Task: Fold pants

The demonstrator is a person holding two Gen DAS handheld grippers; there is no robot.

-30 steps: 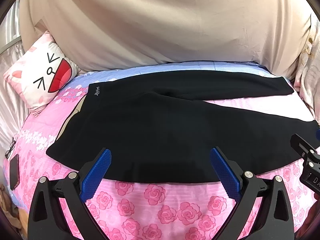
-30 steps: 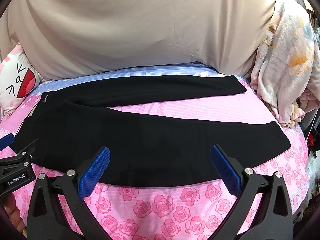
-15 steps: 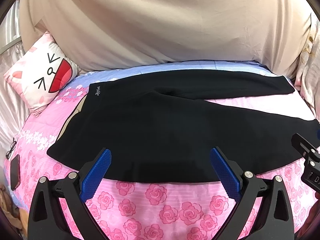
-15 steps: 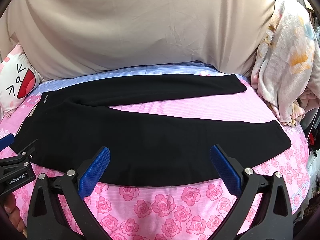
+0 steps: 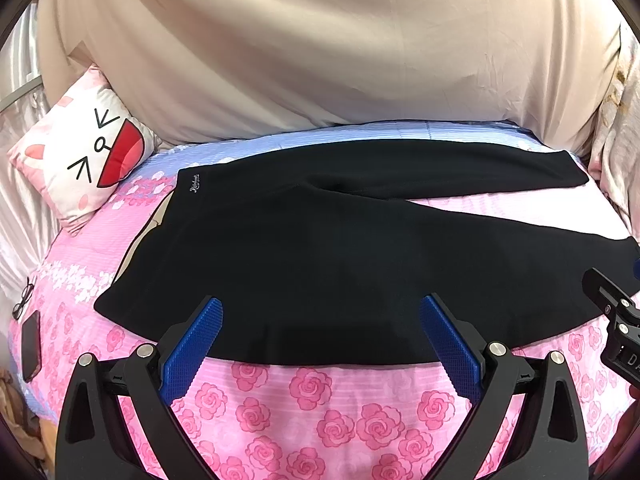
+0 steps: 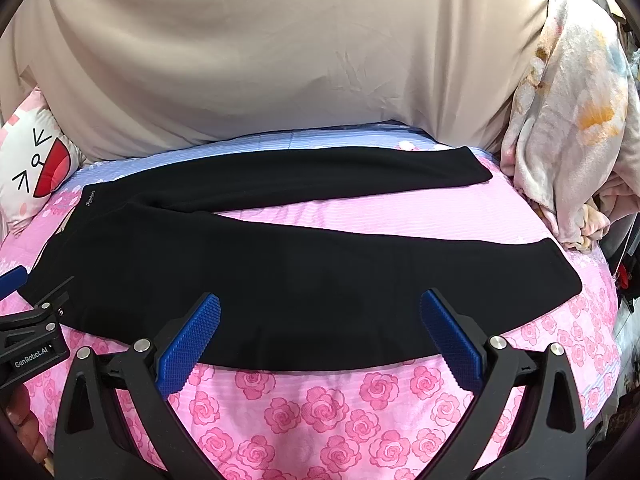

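Rose-print bedspread [image 5: 320, 412] carries soft, limp black pants [image 5: 320, 248]; left gripper [image 5: 320, 344] and right gripper [image 6: 320, 340] hover wide open, empty, near the hem edge, likely the best hold.

Pants [image 5: 320, 256] lie spread on the bed [image 5: 320, 408], pillow [image 5: 84, 160] left, blanket [image 6: 572, 128] right.

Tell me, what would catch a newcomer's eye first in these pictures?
Black pants lie spread flat across a pink rose-print bedsheet, the legs splayed apart toward the right. At the left sits a cartoon-face pillow. In the foreground each open gripper, left gripper and right gripper, shows blue-padded fingers at the pants' near edge.
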